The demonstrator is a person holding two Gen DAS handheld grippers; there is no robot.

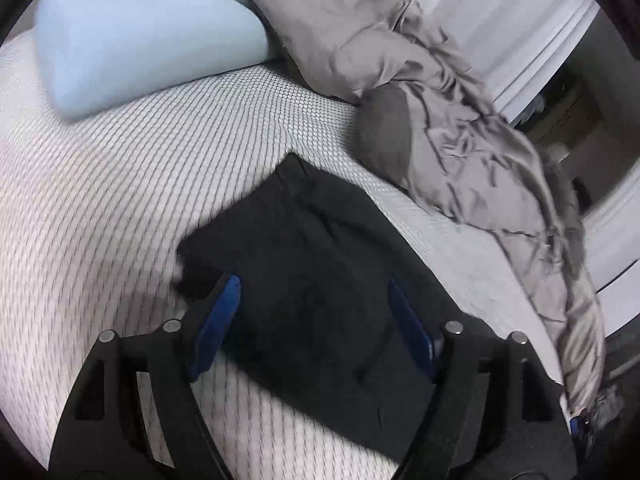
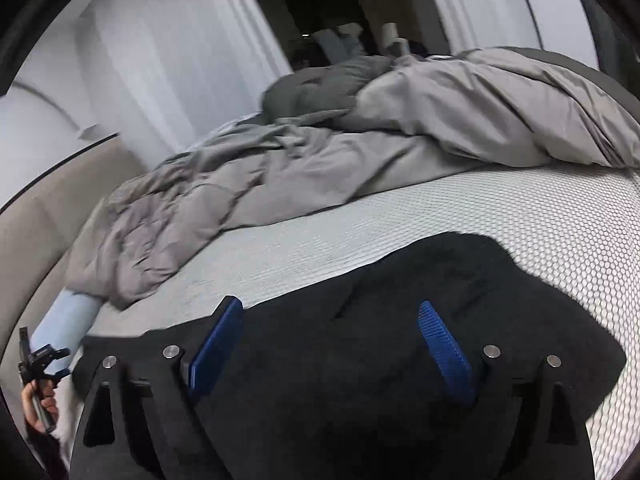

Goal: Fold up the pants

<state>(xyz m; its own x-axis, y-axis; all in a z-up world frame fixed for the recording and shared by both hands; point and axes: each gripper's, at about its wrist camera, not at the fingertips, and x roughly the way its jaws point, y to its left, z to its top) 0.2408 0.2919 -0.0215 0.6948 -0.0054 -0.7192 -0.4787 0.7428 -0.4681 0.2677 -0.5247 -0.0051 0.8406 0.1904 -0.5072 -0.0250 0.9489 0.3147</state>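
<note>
**Both grippers spread above black pants on the bed**

Left wrist view, left to right: a pale blue pillow lies at the far left on the bed, whose white cover has a honeycomb texture. To its right a grey pillow leans against it, and a crumpled grey duvet runs down the right side of the bed. A darker grey cushion sits at the duvet's near edge. The black pants lie flat on the cover in the near centre, apparently folded into a compact block; the blur prevents a count of layers. The left gripper hovers over them, jaws spread wide, blue pads clear of the cloth, nothing pinched.

Right wrist view, left to right: at the near left edge a hand holds the other gripper's handle. The pale blue pillow shows beside it, partly under the duvet. The grey duvet is heaped along the far side of the bed. The pants fill the near centre. The right gripper stands over them, jaws spread, pads apart and gripping nothing; whether they touch the cloth cannot be told.
</note>
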